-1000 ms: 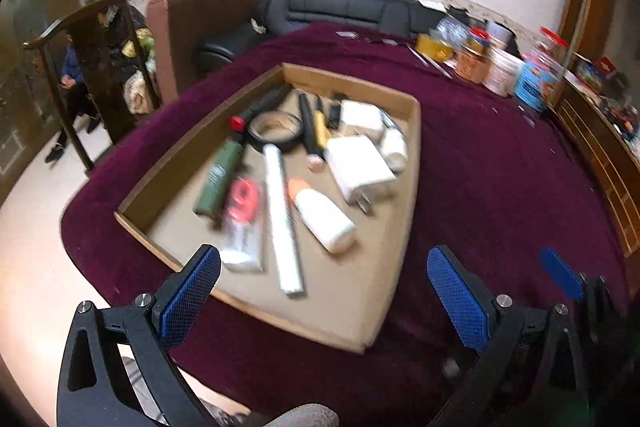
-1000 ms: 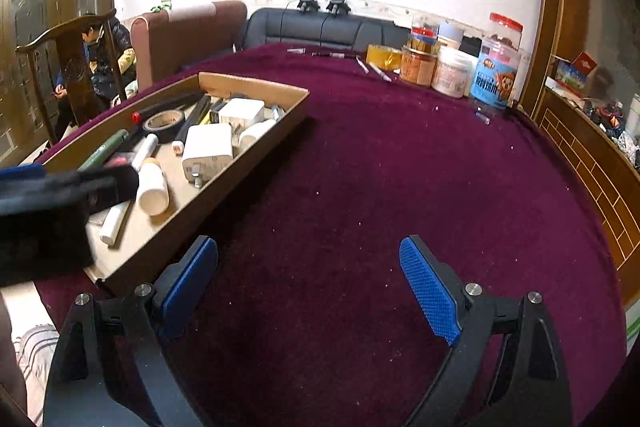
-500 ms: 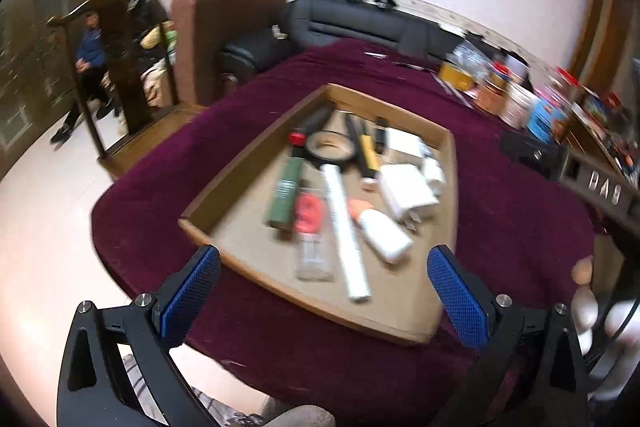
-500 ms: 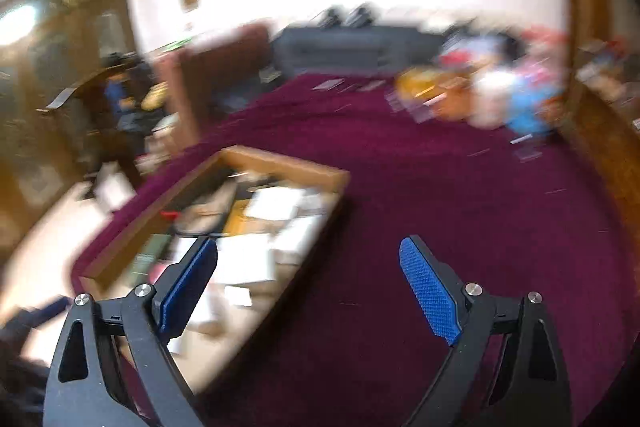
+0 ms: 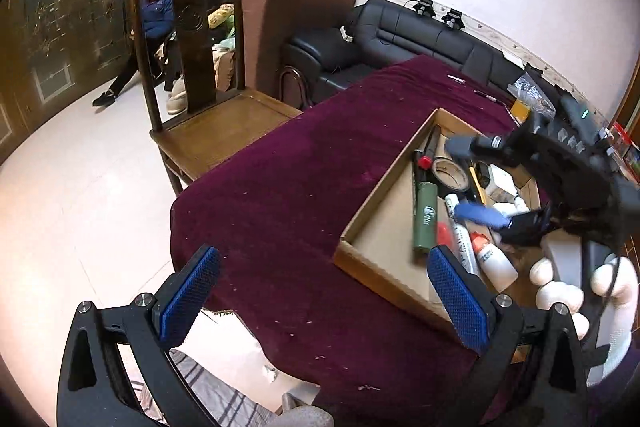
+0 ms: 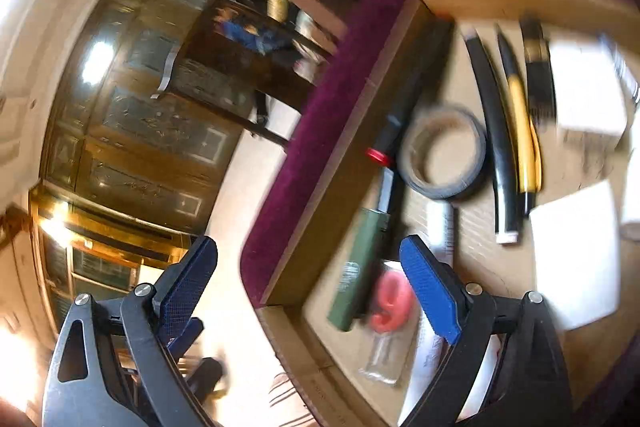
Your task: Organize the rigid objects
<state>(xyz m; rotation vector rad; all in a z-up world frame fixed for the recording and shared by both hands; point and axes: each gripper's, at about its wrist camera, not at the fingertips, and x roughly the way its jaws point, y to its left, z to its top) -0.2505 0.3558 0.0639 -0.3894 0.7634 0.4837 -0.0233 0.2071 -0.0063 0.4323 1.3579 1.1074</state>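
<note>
A shallow cardboard tray on the maroon tablecloth holds a green tube, a tape roll, a white bottle and several pens. My left gripper is open and empty, over the table's near left corner beside the tray. My right gripper is open and empty, hovering over the tray's left part, above the green tube, a red-handled item and the tape roll. It also shows in the left wrist view, held by a white-gloved hand.
A wooden chair stands at the table's left edge, with a brown armchair and a black sofa behind. A person in blue sits by the dark cabinets. White boxes lie in the tray's right part.
My right gripper has swung left from over the bare cloth to above the tray, tilted down. My left gripper has pulled back and turned left, so the tray now sits at its right.
</note>
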